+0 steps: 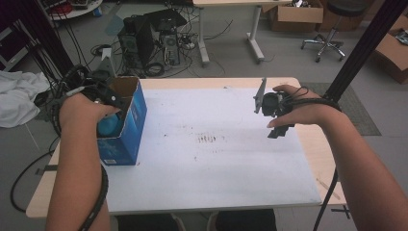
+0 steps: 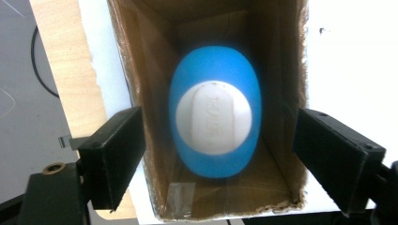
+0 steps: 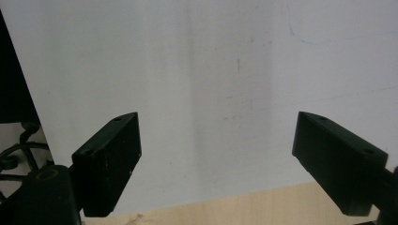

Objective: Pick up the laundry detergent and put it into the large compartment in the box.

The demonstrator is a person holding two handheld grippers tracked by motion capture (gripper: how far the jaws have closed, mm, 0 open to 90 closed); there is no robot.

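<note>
At the left edge of the table (image 1: 308, 144) stands an open-topped blue box (image 1: 129, 126), its brown cardboard inside showing, and the left hand (image 1: 84, 109) holds the left gripper (image 2: 216, 154) directly over the opening. In the left gripper view the two black jaws stand wide apart, one outside each long wall of the box, gripping nothing — between them, down inside, lies a blue egg-shaped object (image 2: 215, 123) with a white oval face bearing raised lettering too blurred to read. It rests on the box's floor, apart from both jaws. Across the white sheet (image 1: 216, 144) that covers the tabletop, near the far right side, the right hand (image 1: 308, 113) holds the right gripper (image 1: 276, 113) above the surface. In the right gripper view its jaws are likewise spread wide and empty over the bare, faintly marked sheet, with the wooden table edge along the bottom.
</note>
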